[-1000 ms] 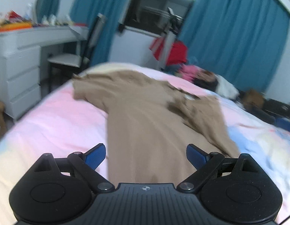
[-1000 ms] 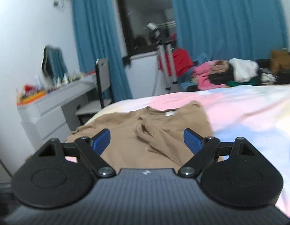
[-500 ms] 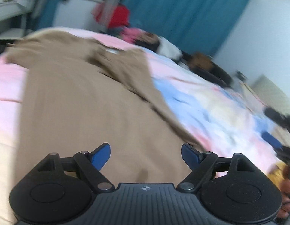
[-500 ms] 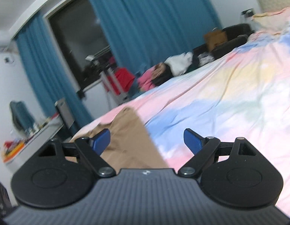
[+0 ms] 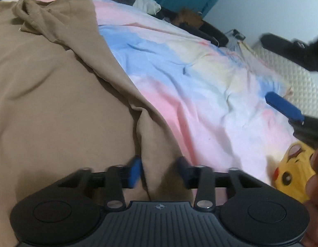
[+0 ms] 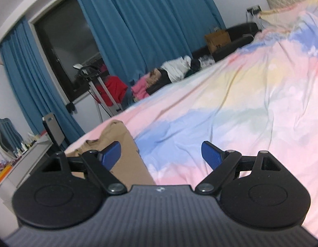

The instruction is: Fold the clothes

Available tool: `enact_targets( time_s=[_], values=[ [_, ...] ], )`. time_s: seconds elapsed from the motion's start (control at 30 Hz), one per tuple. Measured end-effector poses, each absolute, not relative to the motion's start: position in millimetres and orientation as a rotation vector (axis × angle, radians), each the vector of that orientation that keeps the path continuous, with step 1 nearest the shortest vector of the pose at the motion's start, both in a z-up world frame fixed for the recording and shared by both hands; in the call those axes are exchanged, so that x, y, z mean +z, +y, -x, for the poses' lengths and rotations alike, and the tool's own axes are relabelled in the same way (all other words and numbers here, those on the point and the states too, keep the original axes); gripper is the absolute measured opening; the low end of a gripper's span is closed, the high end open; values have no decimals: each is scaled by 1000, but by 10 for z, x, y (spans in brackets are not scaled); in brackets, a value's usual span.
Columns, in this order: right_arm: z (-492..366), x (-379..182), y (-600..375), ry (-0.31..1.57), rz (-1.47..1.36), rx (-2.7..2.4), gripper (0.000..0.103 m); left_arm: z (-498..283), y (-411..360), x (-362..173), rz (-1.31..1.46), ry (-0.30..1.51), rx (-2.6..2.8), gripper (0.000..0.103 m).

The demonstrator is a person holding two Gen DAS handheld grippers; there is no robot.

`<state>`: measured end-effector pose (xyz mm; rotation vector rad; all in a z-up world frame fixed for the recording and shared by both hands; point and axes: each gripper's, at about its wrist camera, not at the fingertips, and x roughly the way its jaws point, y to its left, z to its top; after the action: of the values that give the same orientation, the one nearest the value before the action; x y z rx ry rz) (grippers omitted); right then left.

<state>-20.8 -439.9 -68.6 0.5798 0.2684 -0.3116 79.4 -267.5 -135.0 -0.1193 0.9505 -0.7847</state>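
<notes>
tan shirt (image 5: 56, 94): spread on pastel bedsheet (image 5: 200, 86), right edge doubled over in creased ridge | left gripper (image 5: 159, 169): blurred, part-closed around hem fold, grip unclear | right gripper (image 6: 161, 154): spread wide above sheet, holding nothing

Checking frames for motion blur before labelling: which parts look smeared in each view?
Left wrist view: the left tongs are smeared at their blue tips around the shirt edge, and the right tongs are soft. Right wrist view: sharp, with fisheye bending of the curtains.
</notes>
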Motion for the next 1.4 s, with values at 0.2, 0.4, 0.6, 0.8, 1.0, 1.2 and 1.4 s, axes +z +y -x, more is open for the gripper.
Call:
enact_targets(
  time_s=[0.2, 0.4, 0.6, 0.8, 1.0, 1.2, 1.4],
  values=[
    [98, -760, -4339, 315, -582, -292, 87, -830, -2383, -1171, 194, 944, -794, 3],
    [33, -753, -4191, 353, -528, -262, 87, -850, -1910, -818, 319, 971, -802, 2],
    [-30, -748, -4024, 391, -461, -234, 87, -853, -1468, -756, 359, 1003, -749, 0],
    [-72, -754, -3904, 441, -423, -250, 87, -919, -1296, -957, 356, 1011, -700, 0],
    [-19, -758, -4029, 420, -498, -300, 87, -904, -1390, -994, 407, 980, -739, 37],
    [-40, -826, -4111, 435, -539, -307, 86, -869, -1738, -1122, 416, 982, -850, 50],
    [-72, -854, -4116, 446, -550, -314, 86, -769, -1977, -1254, 255, 984, -877, 2]
  ],
)
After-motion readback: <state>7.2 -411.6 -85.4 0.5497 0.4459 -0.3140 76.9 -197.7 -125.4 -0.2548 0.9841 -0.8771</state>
